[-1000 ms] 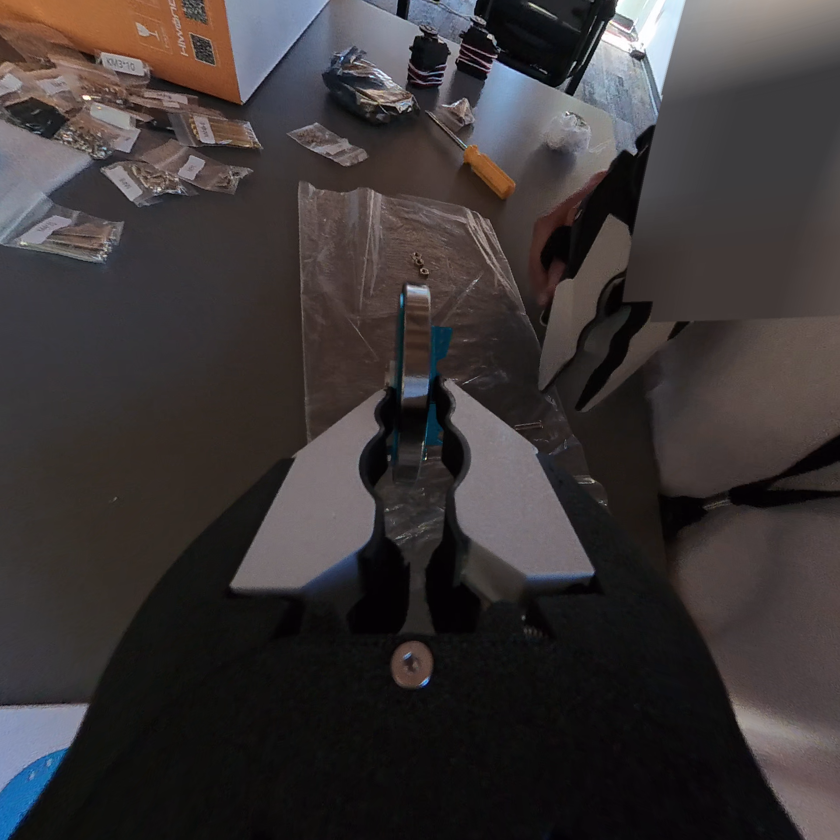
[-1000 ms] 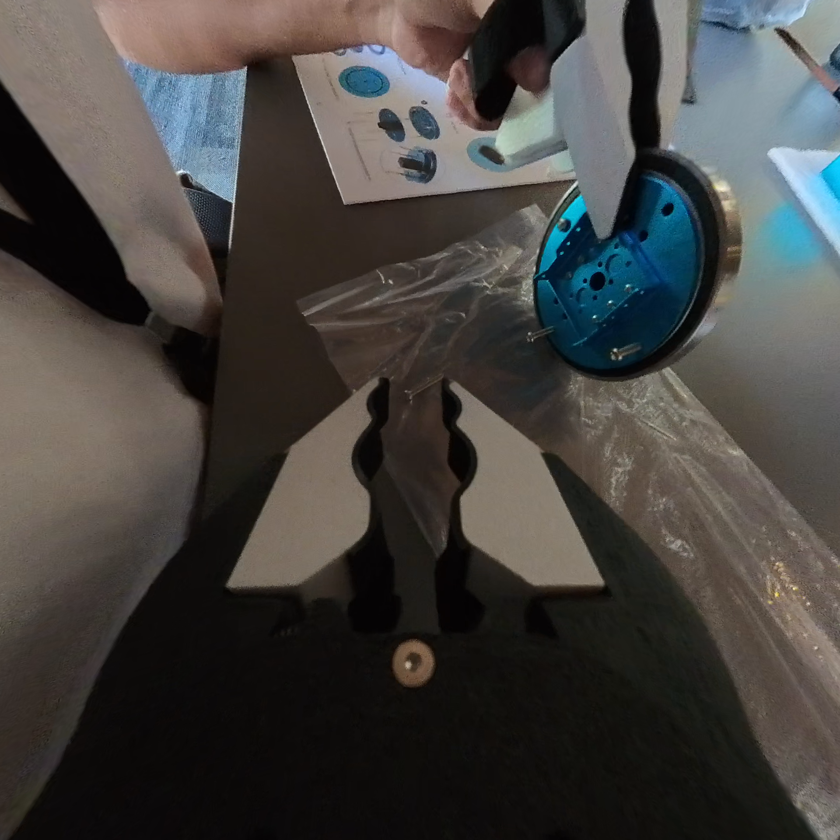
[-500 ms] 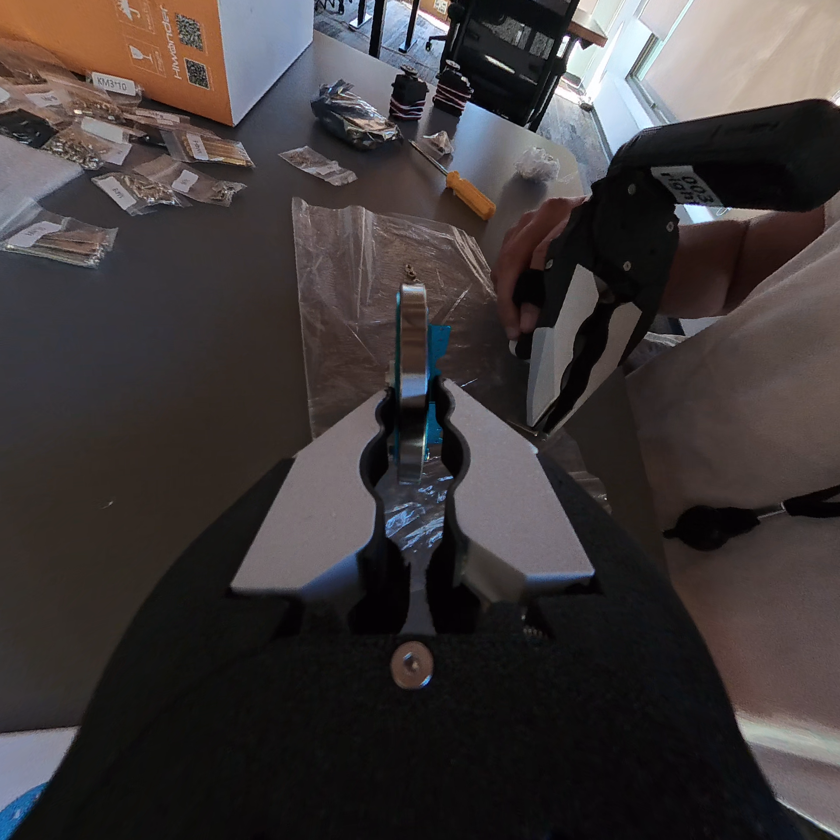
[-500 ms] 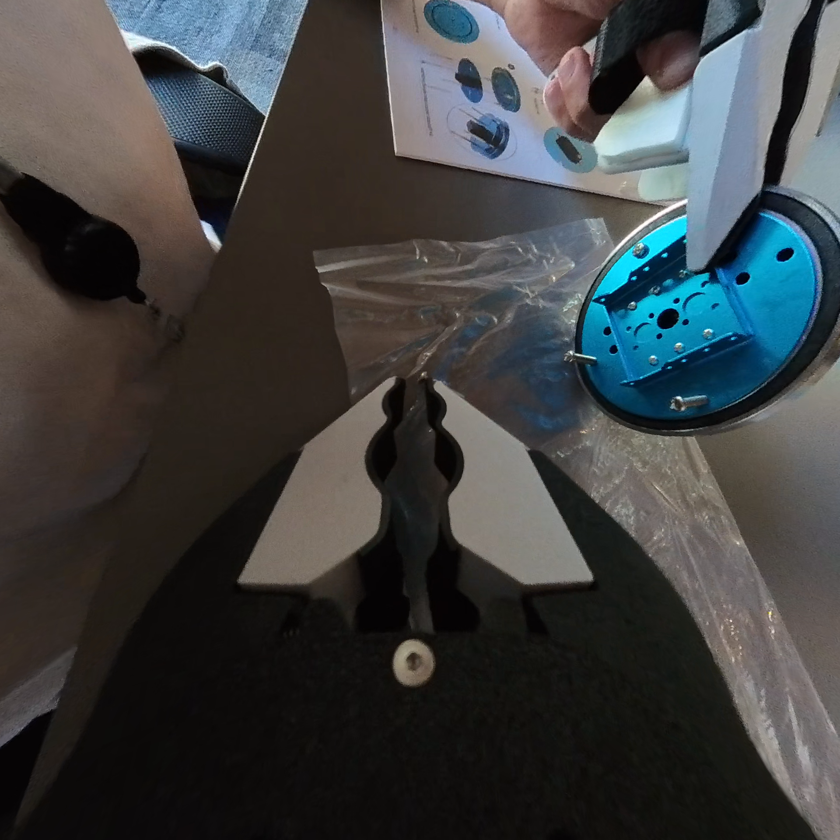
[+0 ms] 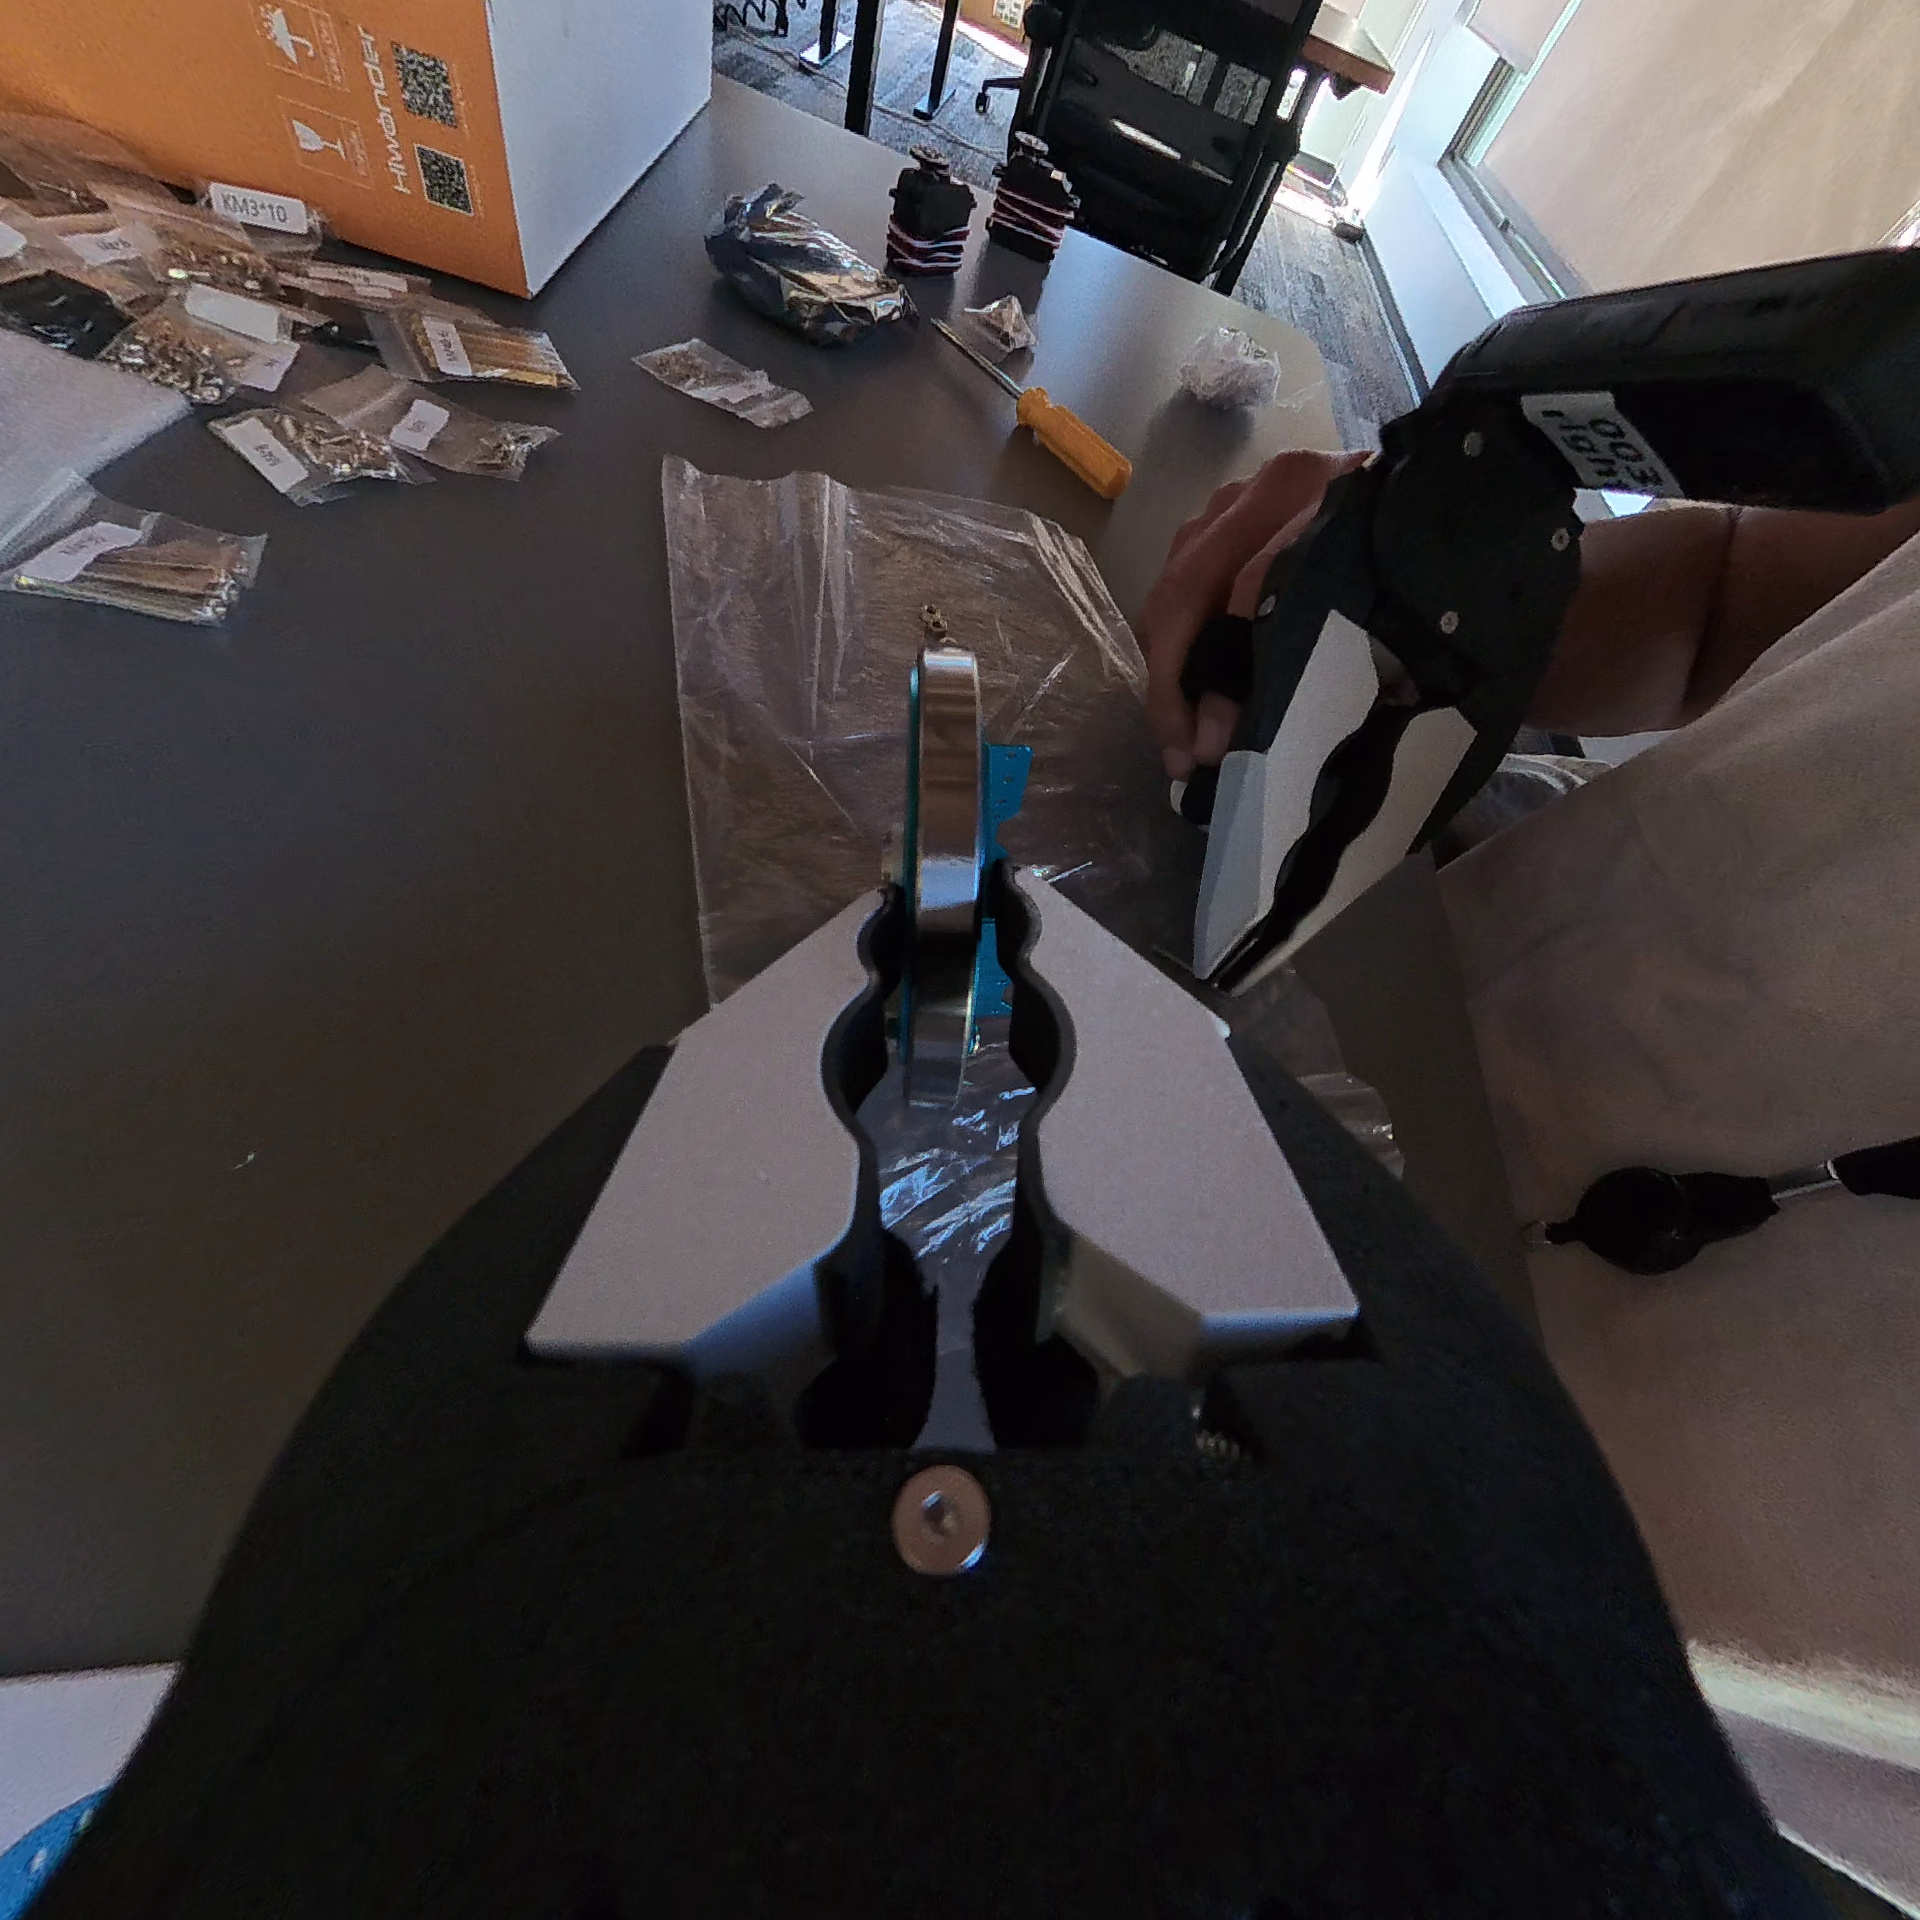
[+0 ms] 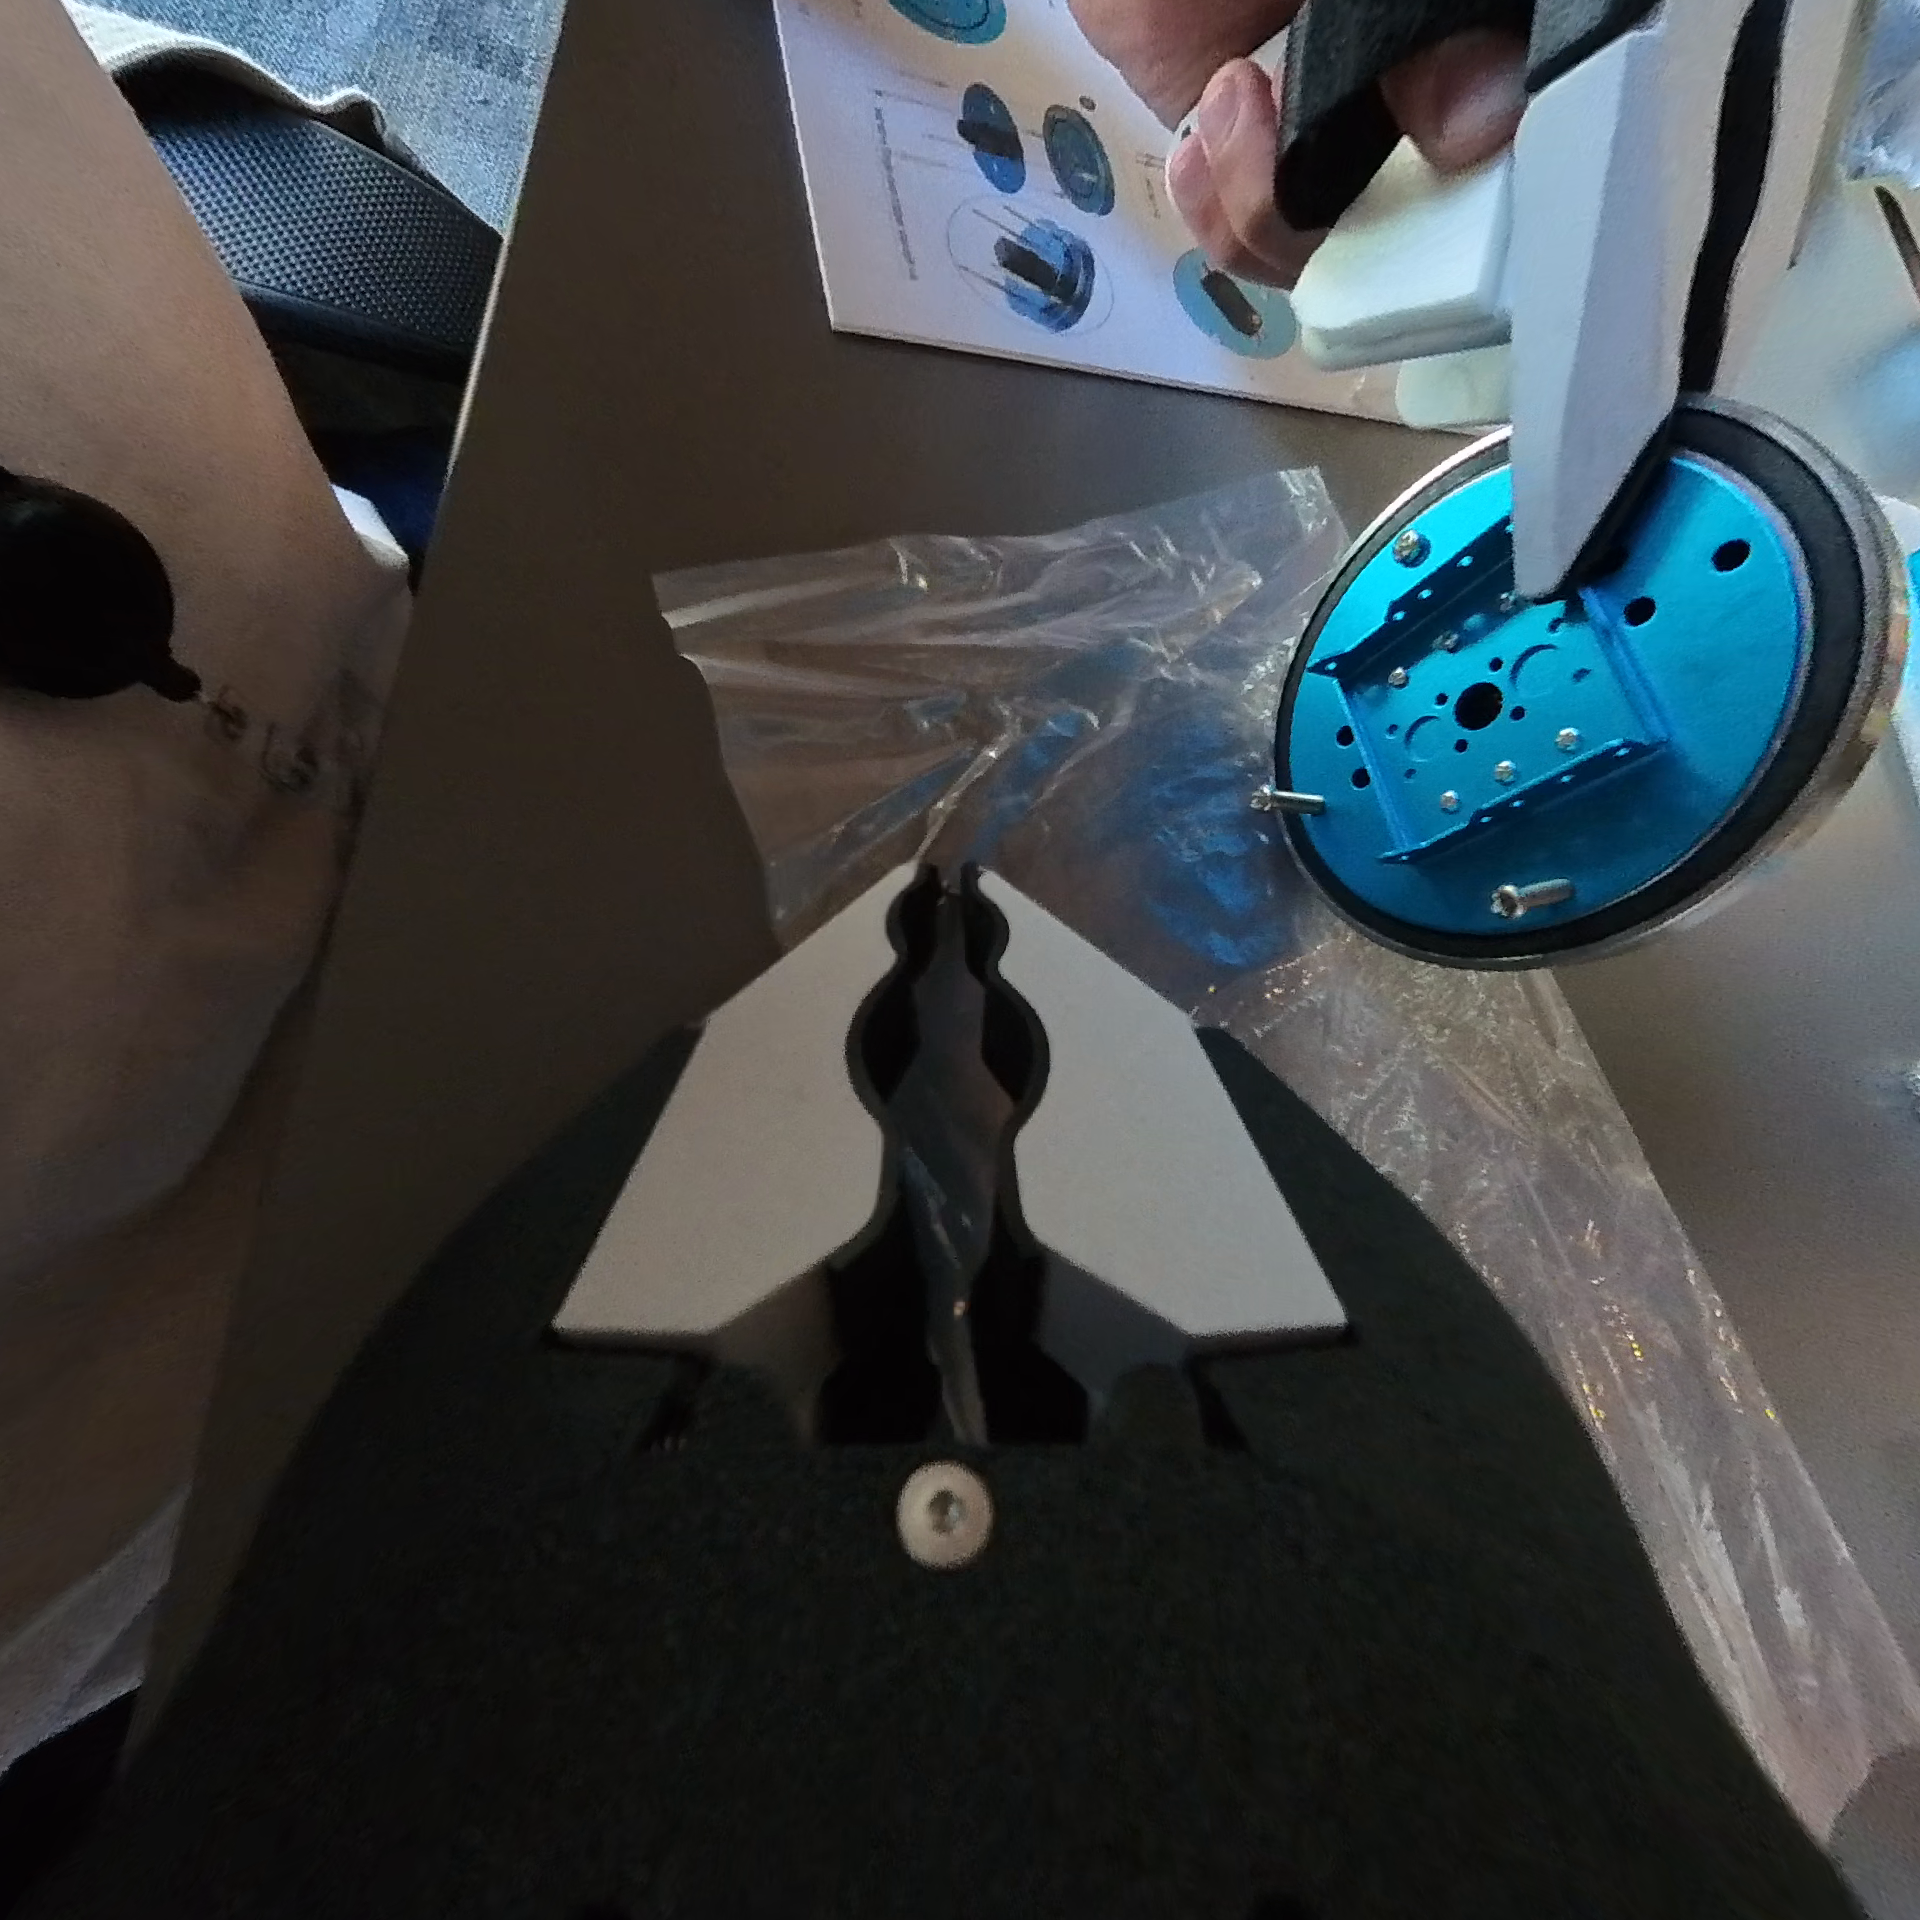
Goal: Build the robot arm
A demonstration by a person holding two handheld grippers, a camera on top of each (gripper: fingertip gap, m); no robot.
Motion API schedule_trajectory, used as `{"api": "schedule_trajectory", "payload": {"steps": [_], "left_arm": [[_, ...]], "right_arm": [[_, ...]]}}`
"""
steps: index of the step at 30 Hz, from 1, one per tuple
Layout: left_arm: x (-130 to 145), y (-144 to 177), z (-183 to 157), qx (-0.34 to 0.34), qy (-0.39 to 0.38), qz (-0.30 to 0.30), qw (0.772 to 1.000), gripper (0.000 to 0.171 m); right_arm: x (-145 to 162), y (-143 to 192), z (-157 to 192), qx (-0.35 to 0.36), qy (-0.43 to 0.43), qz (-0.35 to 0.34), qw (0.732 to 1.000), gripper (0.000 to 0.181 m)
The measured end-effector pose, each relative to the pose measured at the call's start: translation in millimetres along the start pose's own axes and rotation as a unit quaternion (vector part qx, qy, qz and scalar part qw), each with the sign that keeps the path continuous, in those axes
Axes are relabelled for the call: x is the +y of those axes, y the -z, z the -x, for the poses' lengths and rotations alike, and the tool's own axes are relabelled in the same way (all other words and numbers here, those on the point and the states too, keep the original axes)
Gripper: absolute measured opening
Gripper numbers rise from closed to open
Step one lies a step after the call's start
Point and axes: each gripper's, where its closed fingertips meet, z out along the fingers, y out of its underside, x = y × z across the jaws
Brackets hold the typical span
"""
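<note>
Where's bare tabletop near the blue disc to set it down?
Open dark tabletop left of the plastic sheet, below the hardware bags. Crowded: bags by the orange box; right claw beside the blue disc.

Daylight from a window (image 5: 1496,125) at upper right glares on the plastic sheet (image 5: 831,623), while the wide lens bends the edges and near foregrounds stay dark.

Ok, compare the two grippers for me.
The left gripper clamps the blue wheel on edge, jaws spread by it; the right gripper is nearly shut, tips down at the clear plastic bag, gripping nothing that size. Both have grey fingers and are hand-held.
</note>
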Motion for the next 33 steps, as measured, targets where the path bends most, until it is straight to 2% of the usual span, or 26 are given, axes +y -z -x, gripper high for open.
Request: {"api": "schedule_trajectory", "payload": {"steps": [5,8,12,15,17,19,22,23,26,27,30,33], "left_arm": [[0,0,1,0.002,0.005,-0.002,1.000,0.016],[0,1,2,0.005,0.011,-0.004,1.000,0.016],[0,2,5,0.011,0.031,-0.010,0.999,0.016],[0,2,8,0.017,0.054,-0.015,0.998,0.016],[0,3,12,0.021,0.078,-0.019,0.997,0.016],[1,4,15,0.023,0.094,-0.022,0.995,0.016],[2,5,17,0.023,0.105,-0.023,0.994,0.016],[2,5,17,0.022,0.108,-0.023,0.994,0.016],[1,4,18,0.021,0.108,-0.023,0.994,0.016],[1,4,18,0.020,0.107,-0.023,0.994,0.016],[1,4,17,0.017,0.104,-0.022,0.994,0.017],[1,4,17,0.015,0.102,-0.022,0.994,0.016]], "right_arm": [[2,4,-7,0.014,0.007,-0.002,1.000,0.000],[-3,9,-16,0.019,-0.020,-0.023,0.999,0.000],[-30,23,-37,0.027,-0.076,-0.104,0.991,0.000],[-51,33,-57,0.027,-0.128,-0.182,0.974,0.000],[-53,36,-73,0.033,-0.172,-0.208,0.962,0.000],[-45,35,-70,-0.005,-0.211,-0.179,0.961,0.000],[-26,37,-34,-0.068,-0.216,-0.068,0.972,0.003],[-18,35,-24,-0.059,-0.201,-0.029,0.977,0.011],[-5,24,-5,-0.004,-0.183,0.058,0.981,0.017],[-6,19,-1,0.007,-0.194,0.069,0.979,0.020],[-3,11,0,0.049,-0.235,0.083,0.967,0.015],[3,11,-8,0.099,-0.261,0.087,0.956,0.017]]}}
